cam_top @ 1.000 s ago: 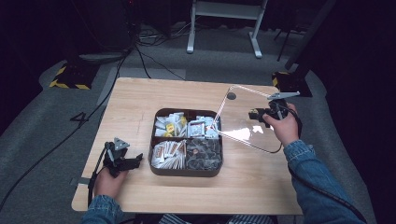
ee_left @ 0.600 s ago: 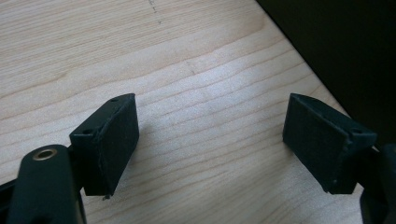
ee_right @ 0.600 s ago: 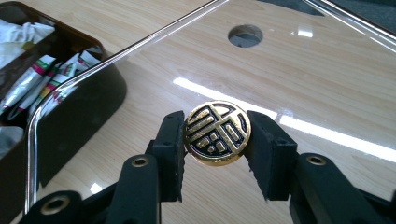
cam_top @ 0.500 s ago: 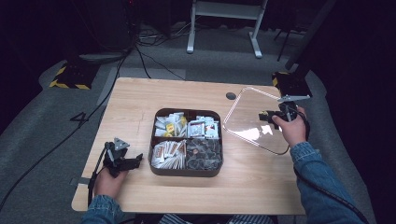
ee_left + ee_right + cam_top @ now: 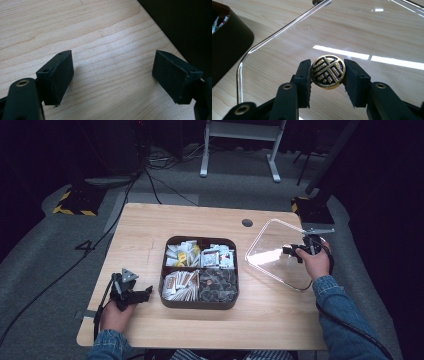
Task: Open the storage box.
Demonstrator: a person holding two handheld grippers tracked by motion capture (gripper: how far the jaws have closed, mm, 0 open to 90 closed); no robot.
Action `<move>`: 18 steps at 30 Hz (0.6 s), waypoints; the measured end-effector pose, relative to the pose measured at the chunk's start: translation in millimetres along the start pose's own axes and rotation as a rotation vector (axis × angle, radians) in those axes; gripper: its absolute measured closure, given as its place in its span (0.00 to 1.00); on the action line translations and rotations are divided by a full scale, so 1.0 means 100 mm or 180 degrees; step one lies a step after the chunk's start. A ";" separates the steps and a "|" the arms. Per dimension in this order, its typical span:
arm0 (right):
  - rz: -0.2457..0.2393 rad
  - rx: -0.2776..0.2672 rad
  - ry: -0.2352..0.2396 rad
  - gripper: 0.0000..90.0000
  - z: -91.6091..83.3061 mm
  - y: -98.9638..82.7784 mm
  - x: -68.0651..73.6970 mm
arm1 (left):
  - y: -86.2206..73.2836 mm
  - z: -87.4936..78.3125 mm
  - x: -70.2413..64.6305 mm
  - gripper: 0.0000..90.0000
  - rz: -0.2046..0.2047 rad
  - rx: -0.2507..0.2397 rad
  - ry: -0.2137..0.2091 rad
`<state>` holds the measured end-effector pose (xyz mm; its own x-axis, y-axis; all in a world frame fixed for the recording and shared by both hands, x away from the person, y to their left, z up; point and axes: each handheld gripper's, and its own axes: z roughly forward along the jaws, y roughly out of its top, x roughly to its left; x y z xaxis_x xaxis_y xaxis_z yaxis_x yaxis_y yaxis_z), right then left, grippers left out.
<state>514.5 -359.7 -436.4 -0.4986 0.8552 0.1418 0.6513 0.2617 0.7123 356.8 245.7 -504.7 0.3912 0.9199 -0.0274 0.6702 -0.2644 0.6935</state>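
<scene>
Right claw [image 5: 327, 72] clamped on the round gold-and-black knob [image 5: 327, 71] of the clear square glass lid [image 5: 278, 253], held at 3 o'clock of the dark four-compartment tray [image 5: 201, 301] over the light wooden tabletop [image 5: 150, 227], left claw [image 5: 112, 75] apart and idle at 8 o'clock; looks like lid set-down, next needs lowering flat, then release.
</scene>
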 end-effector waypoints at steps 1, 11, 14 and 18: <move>0.0001 0.0007 -0.0015 0.66 0.03 -0.03 -0.02 | 0.00 0.00 0.00 0.20 0.0007 0.0002 -0.0001; 0.0127 0.0106 0.0032 0.66 0.21 -0.19 -0.10 | 0.00 0.00 0.00 0.20 0.0012 0.0002 -0.0005; 0.0156 0.0130 0.0052 0.66 0.27 -0.22 -0.10 | 0.00 0.00 0.00 0.20 0.0013 0.0002 -0.0004; 0.0169 0.0130 0.0062 0.66 0.32 -0.24 -0.08 | 0.00 0.00 0.00 0.20 0.0012 0.0002 -0.0005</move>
<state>521.0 -358.9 -477.0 -0.4736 0.8595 0.1923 0.6997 0.2346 0.6748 357.5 245.9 -504.7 0.3947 0.9185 -0.0259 0.6692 -0.2680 0.6931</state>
